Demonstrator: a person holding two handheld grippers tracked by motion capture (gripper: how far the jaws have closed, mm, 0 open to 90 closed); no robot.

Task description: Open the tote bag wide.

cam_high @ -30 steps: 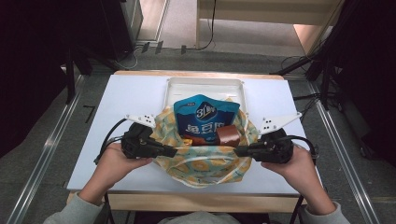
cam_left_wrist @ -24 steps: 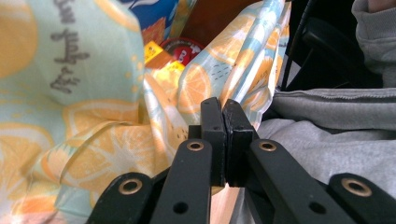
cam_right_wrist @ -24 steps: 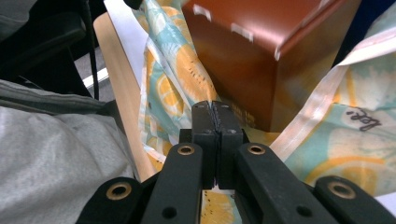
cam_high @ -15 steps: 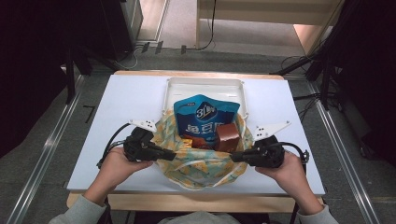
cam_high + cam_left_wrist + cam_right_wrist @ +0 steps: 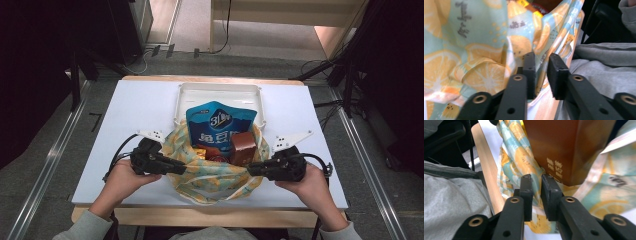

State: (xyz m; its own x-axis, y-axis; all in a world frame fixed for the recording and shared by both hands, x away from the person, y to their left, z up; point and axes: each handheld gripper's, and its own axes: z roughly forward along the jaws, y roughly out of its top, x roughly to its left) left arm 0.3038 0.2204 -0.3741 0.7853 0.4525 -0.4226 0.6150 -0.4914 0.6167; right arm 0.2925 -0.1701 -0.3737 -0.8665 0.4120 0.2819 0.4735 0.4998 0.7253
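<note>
A lemon-print cloth bag (image 5: 215, 176) sits on the white table with a blue snack packet (image 5: 220, 125) and a brown box (image 5: 243, 146) standing in it. My left gripper (image 5: 183, 165) is at the bag's left rim and my right gripper (image 5: 250, 170) at its right rim, both pointing inward. In the left gripper view the jaws of the left gripper (image 5: 541, 72) have just been opening, and a fold of fabric (image 5: 486, 72) lies loose in the gap. My right gripper (image 5: 536, 195) has likewise just been opening; bag fabric hangs between its pads, with the brown box (image 5: 564, 150) behind.
A white tray (image 5: 218, 90) lies behind the bag at the table's far side. The table's wooden front edge (image 5: 150, 212) is close under my hands. Bare tabletop (image 5: 140, 110) extends left and right of the bag. Cables trail from both grippers.
Both hands have sunk toward the table, drawing nearer to me, and the bag has settled lower and wider on the surface.
</note>
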